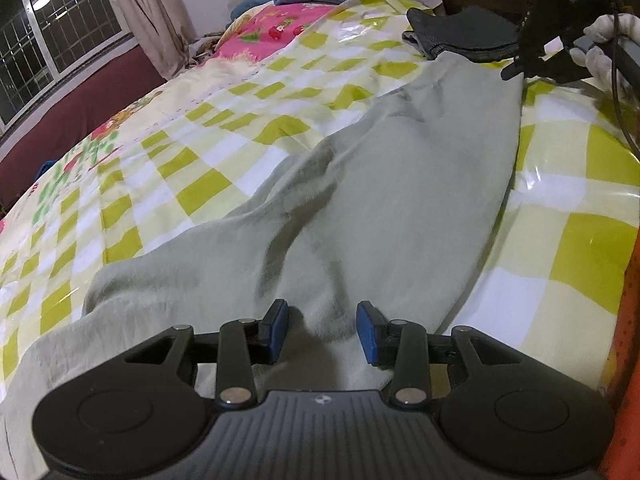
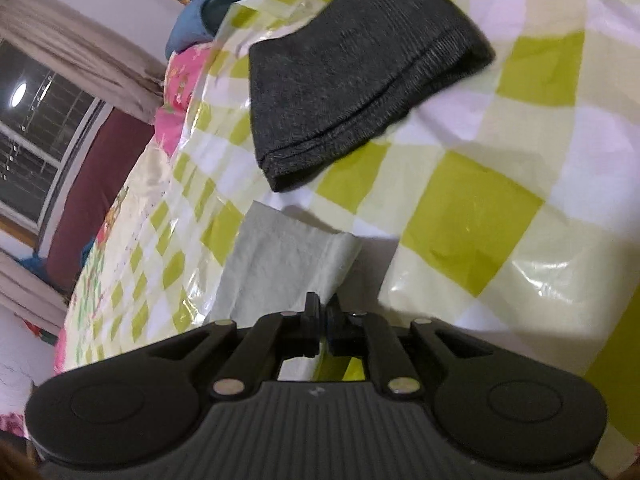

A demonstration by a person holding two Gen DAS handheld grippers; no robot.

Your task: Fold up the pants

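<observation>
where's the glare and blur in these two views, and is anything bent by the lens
Left wrist view: glare on the glossy yellow-checked plastic sheet at right; pale green fleece pants soft with blur; window frame bowed by the fisheye, a ceiling lamp reflected in it. Right wrist view: white glare on the sheet at lower right; folded dark grey knit garment fairly sharp; curtain smeared and curved.

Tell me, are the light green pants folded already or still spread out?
Still spread out: the light green pants lie at full length across the checkered sheet, and the right gripper pinches their far end.

soft matt fleece pants (image 1: 360, 200) on glossy plastic checked cover (image 1: 180, 168).
</observation>
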